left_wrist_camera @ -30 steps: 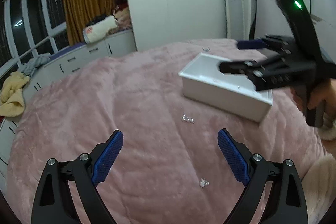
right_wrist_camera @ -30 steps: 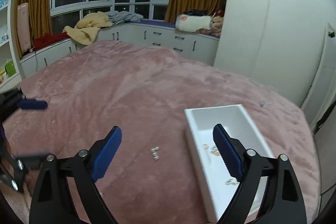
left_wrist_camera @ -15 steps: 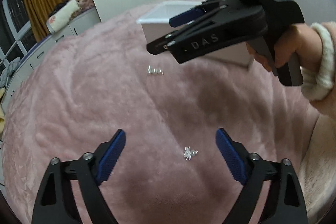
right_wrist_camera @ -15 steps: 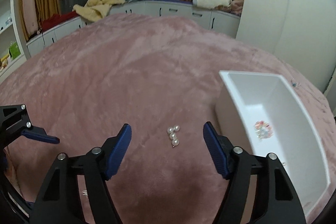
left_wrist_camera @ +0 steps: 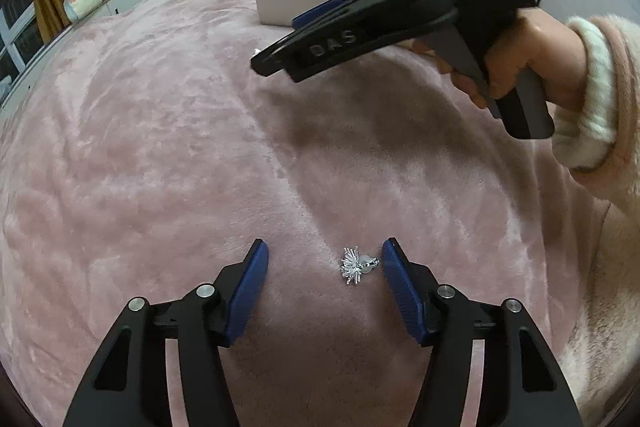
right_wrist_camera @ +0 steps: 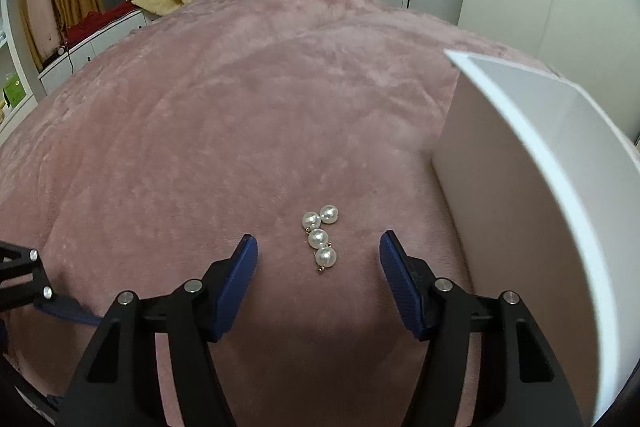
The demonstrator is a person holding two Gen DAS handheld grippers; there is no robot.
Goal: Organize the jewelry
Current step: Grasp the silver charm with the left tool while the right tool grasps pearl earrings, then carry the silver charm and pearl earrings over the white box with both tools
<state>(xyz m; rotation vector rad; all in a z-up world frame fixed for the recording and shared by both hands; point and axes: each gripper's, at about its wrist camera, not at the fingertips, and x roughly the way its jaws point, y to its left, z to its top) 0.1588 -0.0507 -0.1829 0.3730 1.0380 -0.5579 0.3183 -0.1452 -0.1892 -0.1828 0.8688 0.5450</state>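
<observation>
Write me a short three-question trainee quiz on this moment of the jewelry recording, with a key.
1. True or false: the left gripper is already shut on the silver spiky earring.
2. What lies between the right gripper fingers? A) a ring B) a cluster of four pearl beads C) a watch
3. Fill in: the white box stands on the pink ____.

Key
1. False: the jaws have just been closing, but the earring lies between them on the blanket, unpinched, near the right-hand pad.
2. B.
3. Blanket.
</observation>
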